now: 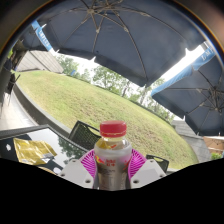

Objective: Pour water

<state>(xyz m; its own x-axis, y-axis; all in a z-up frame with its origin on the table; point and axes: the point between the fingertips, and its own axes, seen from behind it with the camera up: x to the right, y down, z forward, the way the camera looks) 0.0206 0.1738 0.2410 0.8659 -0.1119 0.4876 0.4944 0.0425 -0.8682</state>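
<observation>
Gripper (pixel 113 168): fingers standing only as far apart as the bottle is wide, the magenta pads (pixel 90 166) showing at either flank of the bottle and appearing to be pressing against its sides. Bottle (pixel 113 157): sitting upright between the fingers, clear plastic, red cap (pixel 113 128) screwed on top, a pale label wrapping the upper body and a pinkish-red tint showing through the lower body; whether that tint is liquid or the pads showing through cannot be told. The bottle's base is being cut off below by the gripper's own body, so what it is resting on, if anything, is hidden. Table (pixel 60 146): dark glass top lying just behind the bottle, reflecting the sky. Yellow packet (pixel 33 150): lying on the table off to the side, its print too small to read. Patio umbrellas (pixel 120 35): spreading overhead, dark canopy. Lawn (pixel 90 100): sloping away beyond the table, trees (pixel 110 78) standing at its far edge.
</observation>
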